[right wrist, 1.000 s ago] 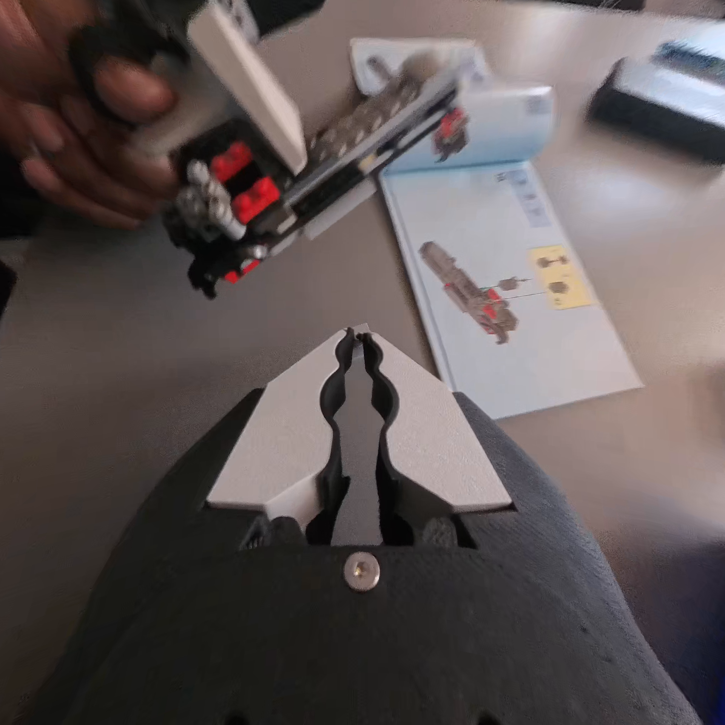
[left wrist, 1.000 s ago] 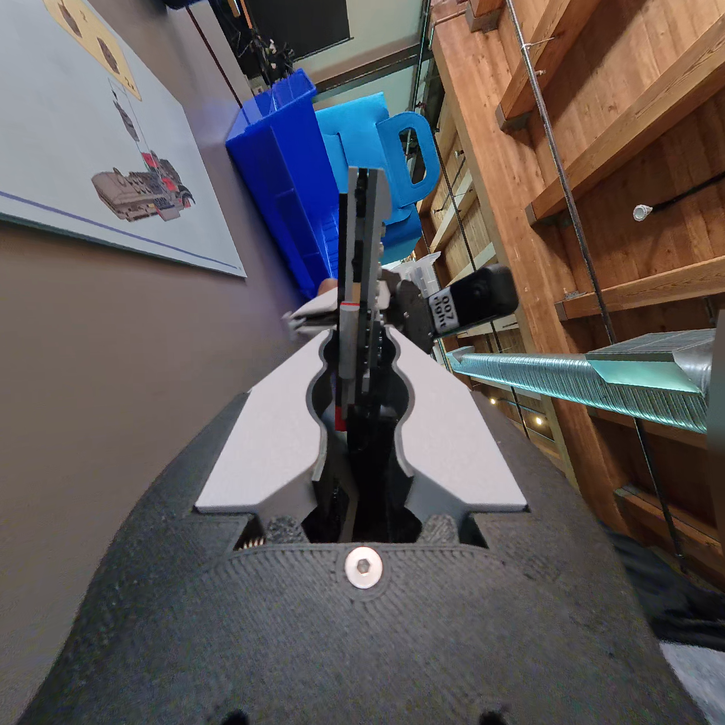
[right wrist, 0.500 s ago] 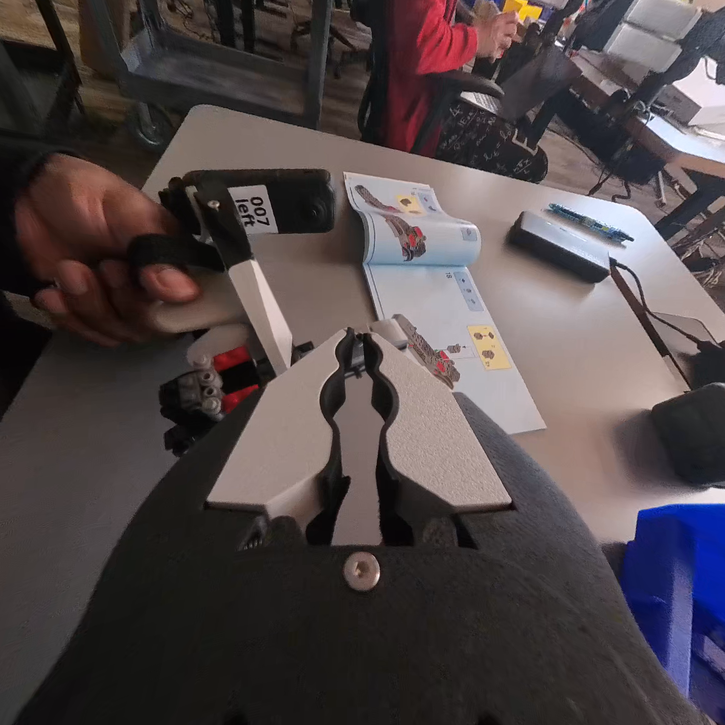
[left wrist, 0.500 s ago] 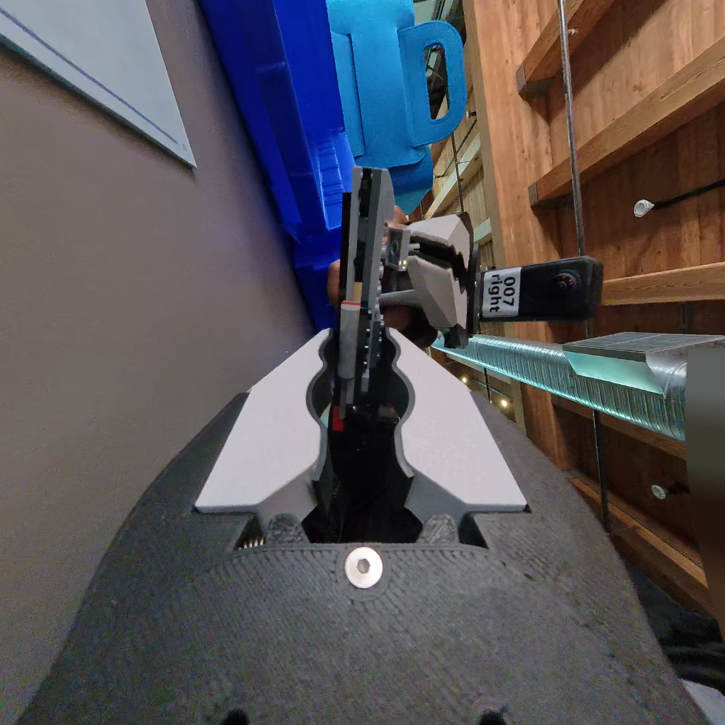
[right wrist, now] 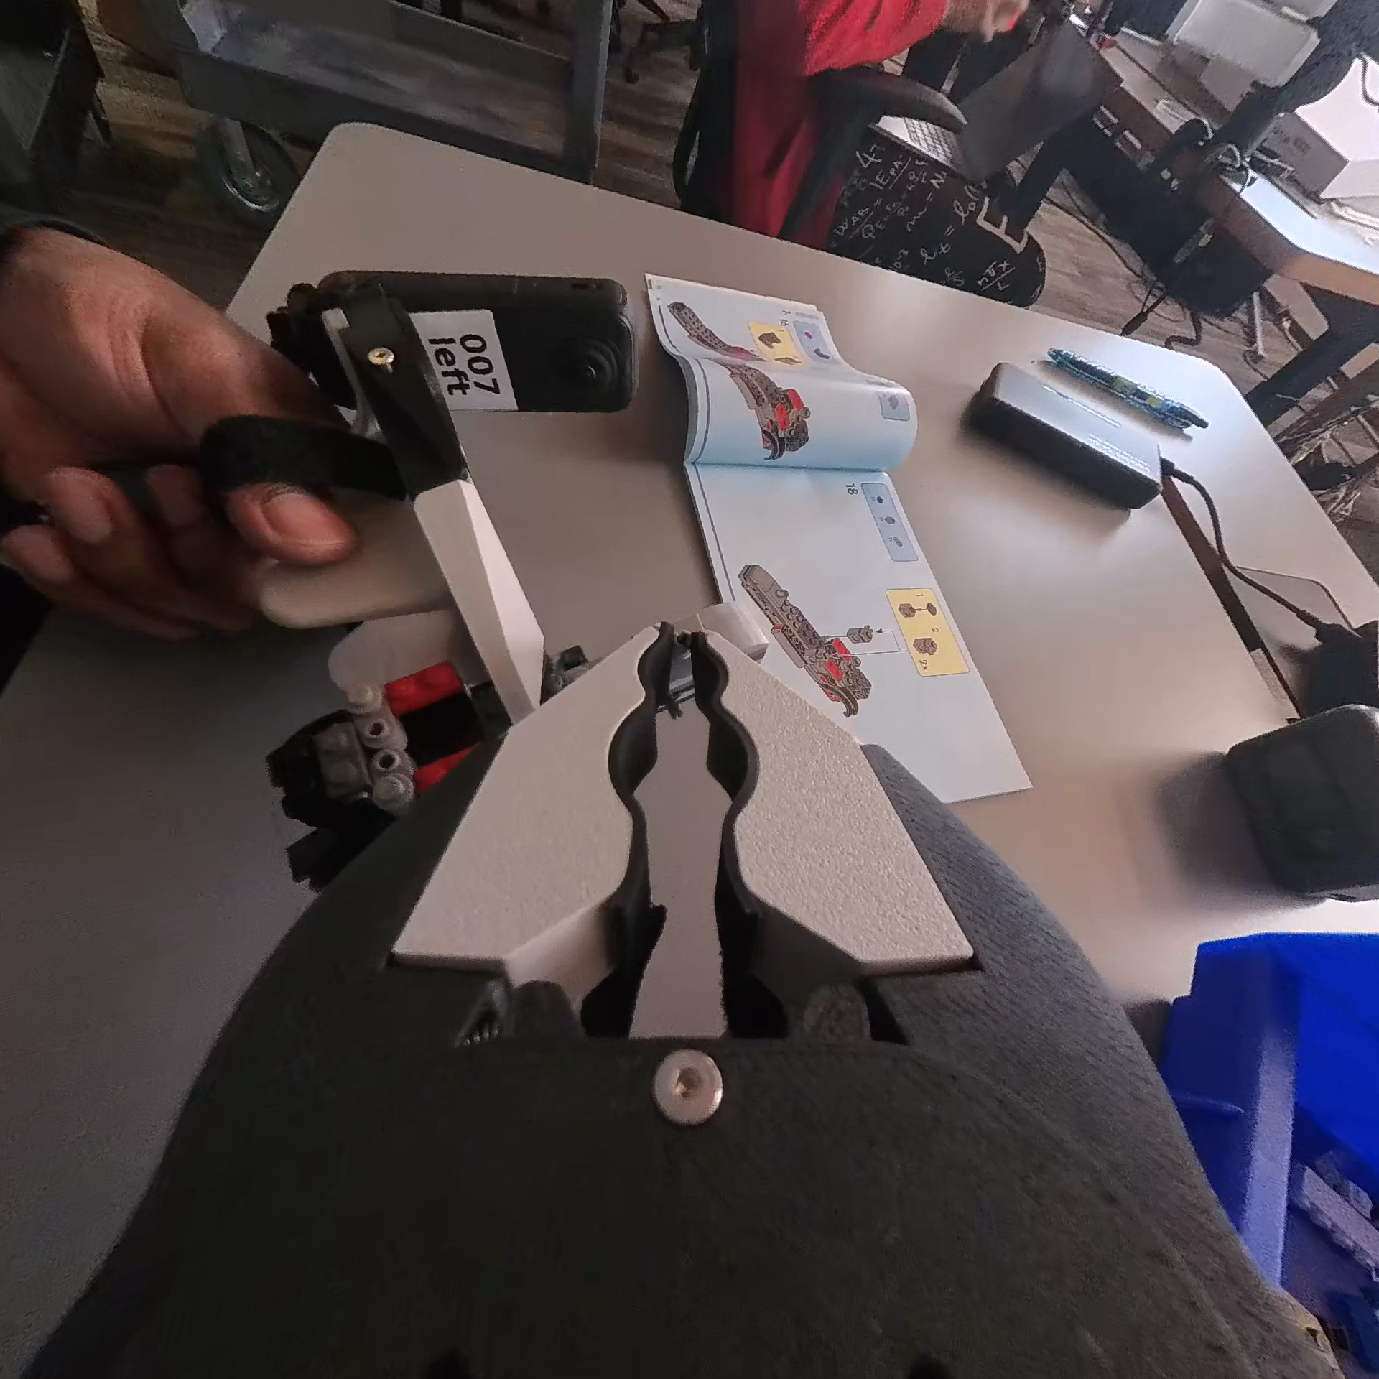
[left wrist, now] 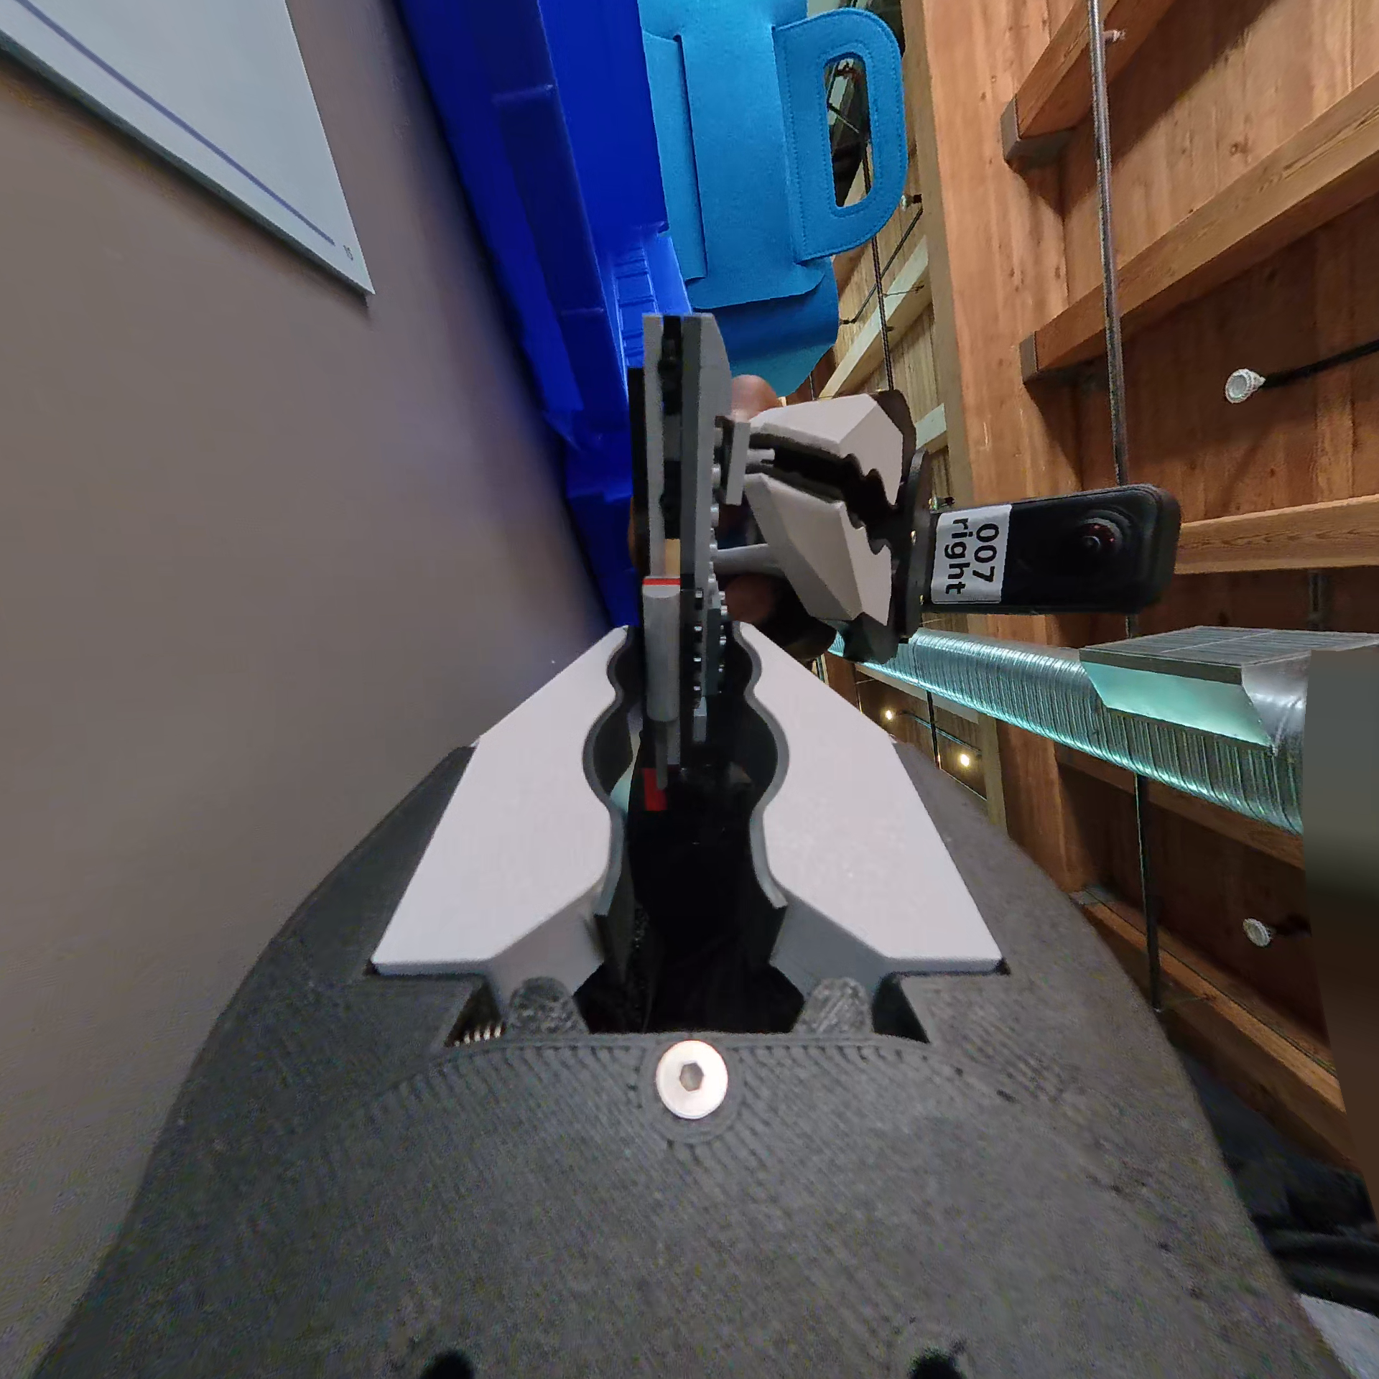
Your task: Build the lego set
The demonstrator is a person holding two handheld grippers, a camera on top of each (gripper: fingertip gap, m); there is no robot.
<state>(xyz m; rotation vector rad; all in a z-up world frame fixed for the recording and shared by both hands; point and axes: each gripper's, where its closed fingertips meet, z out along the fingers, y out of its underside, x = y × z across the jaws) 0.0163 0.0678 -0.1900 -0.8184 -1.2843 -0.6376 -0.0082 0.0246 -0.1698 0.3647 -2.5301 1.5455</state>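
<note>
My left gripper (left wrist: 683, 645) is shut on the long grey, black and red lego model (left wrist: 675, 477), which I see edge-on and sticking out past the fingertips. My right gripper (left wrist: 735, 477) comes in from the right, shut on a small grey lego piece (left wrist: 730, 463) that touches the model's side. In the right wrist view my right gripper (right wrist: 675, 640) pinches that grey piece (right wrist: 677, 664). A hand holds the left gripper there, with its white finger (right wrist: 485, 597) over the model's red and grey end (right wrist: 388, 746). The open instruction booklet (right wrist: 821, 560) lies behind.
A blue bin (left wrist: 522, 224) stands close by and shows at the right wrist view's lower right (right wrist: 1268, 1082). A light blue handled bag (left wrist: 746, 186) sits in it. A grey power bank (right wrist: 1067, 440) with a cable and a black object (right wrist: 1313, 806) lie on the grey table (right wrist: 224, 858). A person in red (right wrist: 783, 74) sits beyond. One gripper's finger ends stand about 5 cm off the other's. It is some 35 cm from my right tips to the grey power bank (right wrist: 1067, 440).
My right gripper has moved in from beside the model until its grey piece touches the model's side. My left gripper has kept its hold and turned toward the blue bin.
</note>
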